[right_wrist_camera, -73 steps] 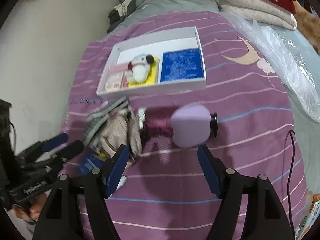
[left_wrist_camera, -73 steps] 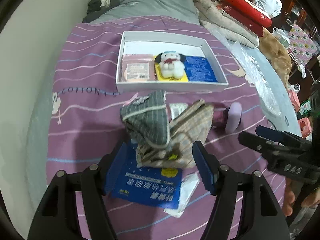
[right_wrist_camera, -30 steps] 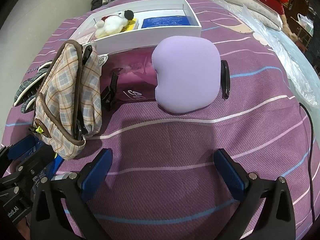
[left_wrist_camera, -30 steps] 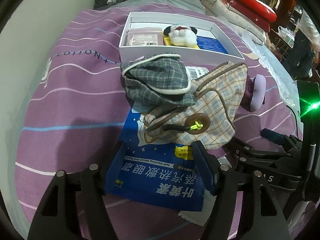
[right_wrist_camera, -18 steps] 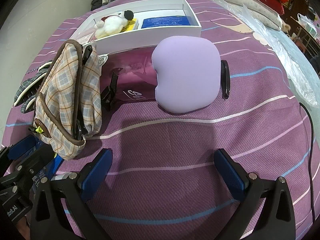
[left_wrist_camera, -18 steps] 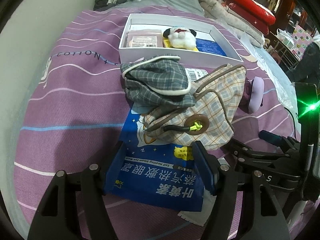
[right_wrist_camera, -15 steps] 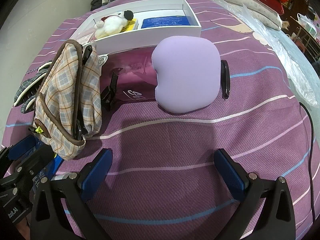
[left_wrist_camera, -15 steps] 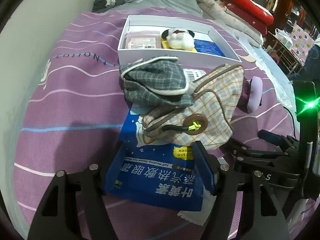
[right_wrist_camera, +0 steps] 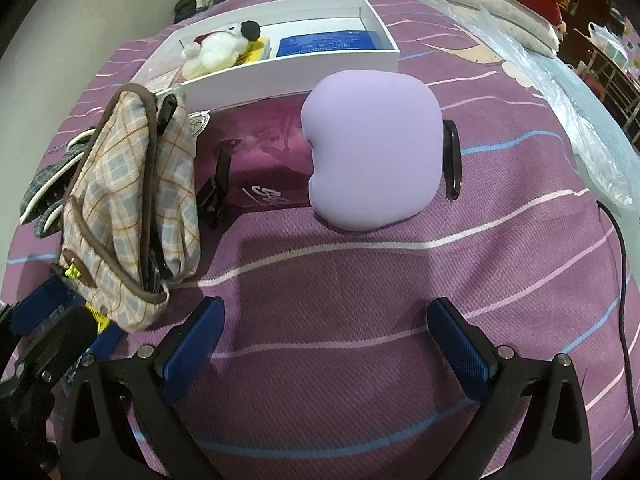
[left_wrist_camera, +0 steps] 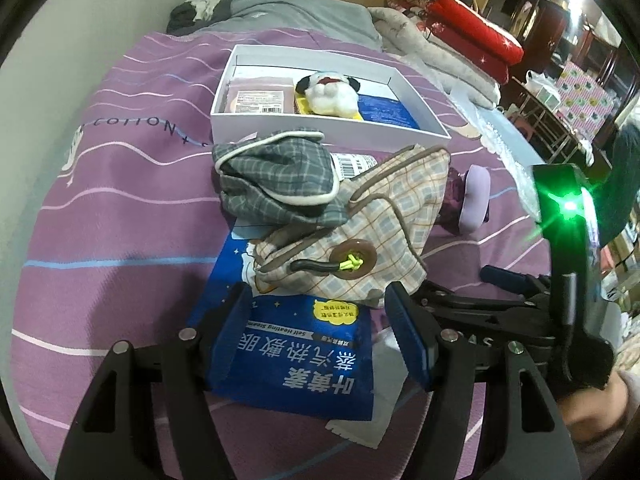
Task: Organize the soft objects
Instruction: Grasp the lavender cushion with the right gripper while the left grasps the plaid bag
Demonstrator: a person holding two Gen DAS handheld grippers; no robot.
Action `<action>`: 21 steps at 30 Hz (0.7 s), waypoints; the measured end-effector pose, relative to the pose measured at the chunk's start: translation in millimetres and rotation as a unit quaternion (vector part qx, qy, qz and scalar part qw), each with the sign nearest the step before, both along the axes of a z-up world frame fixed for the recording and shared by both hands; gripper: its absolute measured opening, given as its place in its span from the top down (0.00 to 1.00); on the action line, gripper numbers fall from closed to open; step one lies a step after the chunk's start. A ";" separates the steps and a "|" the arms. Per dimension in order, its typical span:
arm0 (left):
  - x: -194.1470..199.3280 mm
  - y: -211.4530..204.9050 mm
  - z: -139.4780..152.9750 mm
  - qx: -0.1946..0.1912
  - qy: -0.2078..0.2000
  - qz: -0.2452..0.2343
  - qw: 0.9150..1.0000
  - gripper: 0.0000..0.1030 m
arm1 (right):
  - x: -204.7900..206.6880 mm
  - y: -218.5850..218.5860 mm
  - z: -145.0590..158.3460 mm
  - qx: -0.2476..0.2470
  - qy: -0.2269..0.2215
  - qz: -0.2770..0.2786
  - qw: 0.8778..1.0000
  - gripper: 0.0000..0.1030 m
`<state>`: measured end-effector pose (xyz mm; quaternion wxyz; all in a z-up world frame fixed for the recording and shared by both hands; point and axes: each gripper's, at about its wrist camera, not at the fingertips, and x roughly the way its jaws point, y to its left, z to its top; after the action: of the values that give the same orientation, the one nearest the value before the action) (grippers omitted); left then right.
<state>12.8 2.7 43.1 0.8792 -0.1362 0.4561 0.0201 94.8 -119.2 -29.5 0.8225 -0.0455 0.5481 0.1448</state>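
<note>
A beige plaid pouch point(left_wrist_camera: 372, 232) and a grey plaid pouch point(left_wrist_camera: 276, 176) lie on a blue eye-mask packet point(left_wrist_camera: 304, 344) on the purple bedspread. My left gripper point(left_wrist_camera: 320, 308) is open, its pads on either side of the packet's near end, just short of the beige pouch. A lilac cushion point(right_wrist_camera: 376, 148) on a dark pink packet point(right_wrist_camera: 260, 160) lies ahead of my open, empty right gripper point(right_wrist_camera: 324, 320). The beige pouch also shows in the right wrist view point(right_wrist_camera: 124, 208) at left.
A white box point(left_wrist_camera: 328, 128) behind the pouches holds a plush dog point(left_wrist_camera: 332, 92), a pink packet point(left_wrist_camera: 256, 96) and a blue packet point(right_wrist_camera: 324, 44). Clear plastic sheeting point(right_wrist_camera: 560, 92) and folded quilts point(left_wrist_camera: 460, 52) lie to the right. A wall runs along the left.
Both grippers came down low and close to the items earlier on. Over the last half second the left view has shifted slightly; the right gripper has not moved.
</note>
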 end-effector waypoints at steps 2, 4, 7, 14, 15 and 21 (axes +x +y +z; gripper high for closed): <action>-1.0 3.0 0.9 -0.013 -0.005 0.003 1.000 0.33 | 3.9 1.3 -0.9 0.000 0.010 0.002 1.000 0.00; -3.0 6.3 1.2 -0.025 -0.009 0.007 1.000 0.33 | 5.1 -1.7 0.4 0.011 0.016 0.007 1.000 0.00; -5.8 6.7 2.4 -0.033 -0.017 0.005 0.999 0.33 | 3.0 -17.2 3.3 0.063 0.014 0.008 0.998 0.00; -6.6 -0.8 7.7 -0.017 -0.027 -0.012 0.999 0.33 | -7.6 -50.2 29.1 0.174 -0.031 0.010 0.984 0.19; -6.3 -1.6 8.6 -0.020 -0.029 -0.017 0.999 0.33 | -7.9 -52.5 34.1 0.174 -0.042 0.009 0.984 0.19; -0.7 0.7 9.5 -0.054 -0.030 -0.032 0.998 0.33 | -0.8 -50.5 64.8 0.130 -0.131 0.045 0.982 0.19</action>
<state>12.1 3.4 52.6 0.8840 -0.1696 0.4340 -0.0373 94.0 -169.7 35.3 0.8789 0.0183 0.4092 0.2444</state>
